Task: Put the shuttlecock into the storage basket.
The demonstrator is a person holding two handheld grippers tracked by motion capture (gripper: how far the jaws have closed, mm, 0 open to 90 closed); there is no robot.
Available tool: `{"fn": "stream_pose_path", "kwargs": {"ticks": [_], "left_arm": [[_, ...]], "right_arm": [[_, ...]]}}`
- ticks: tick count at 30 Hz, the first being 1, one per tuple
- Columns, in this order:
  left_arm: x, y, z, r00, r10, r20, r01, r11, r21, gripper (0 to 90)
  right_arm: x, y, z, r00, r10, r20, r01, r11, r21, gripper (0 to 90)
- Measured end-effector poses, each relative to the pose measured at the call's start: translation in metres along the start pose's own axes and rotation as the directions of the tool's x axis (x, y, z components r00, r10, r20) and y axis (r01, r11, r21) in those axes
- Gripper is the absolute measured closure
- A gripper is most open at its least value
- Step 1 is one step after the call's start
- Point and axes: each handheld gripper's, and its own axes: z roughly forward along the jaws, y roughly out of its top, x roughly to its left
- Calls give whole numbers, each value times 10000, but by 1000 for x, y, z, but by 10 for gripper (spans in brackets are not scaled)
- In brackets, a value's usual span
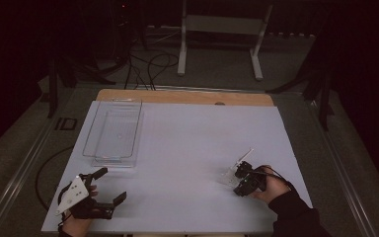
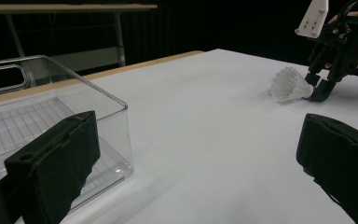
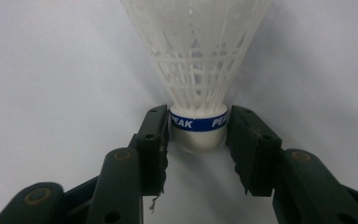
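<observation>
The room is dim, its walls lost in darkness. A white table (image 1: 187,148) with a wooden far edge stands on grey floor (image 1: 217,74). Beyond it, a white metal stand (image 1: 220,29) and black cables (image 1: 148,66).

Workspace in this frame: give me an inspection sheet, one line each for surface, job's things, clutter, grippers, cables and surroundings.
Surface: white table top with a wooden strip along its far edge.
Job's things: white shuttlecock with a blue band reading PEAK, lying near the right side; clear plastic bin at far left, nothing seen in it.
Clutter: nothing seen on the table.
Grippers: right gripper has its jaws against the shuttlecock's cork, one on each side; left gripper is open at the near left, holding nothing.
Cables: black cables on the floor beyond the table; one loops left of it.
Surroundings: dark room, a white stand behind the table.
</observation>
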Motion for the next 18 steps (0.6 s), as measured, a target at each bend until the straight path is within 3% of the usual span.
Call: {"fn": "stream_pose_path", "kwargs": {"ticks": [11, 15, 18], "left_arm": [[0, 0, 0, 10000, -18, 18, 18, 10000, 20, 2], [0, 0, 1, 10000, -22, 16, 22, 10000, 36, 2], [0, 0, 1, 10000, -19, 12, 19, 10000, 39, 2]], "right_arm": [[1, 2, 0, 9994, -275, 215, 271, 9994, 197, 655], [1, 4, 0, 9966, -819, 100, 815, 9960, 366, 657], [2, 5, -2, 9894, -1403, -374, 1418, 9891, 391, 657]]}}
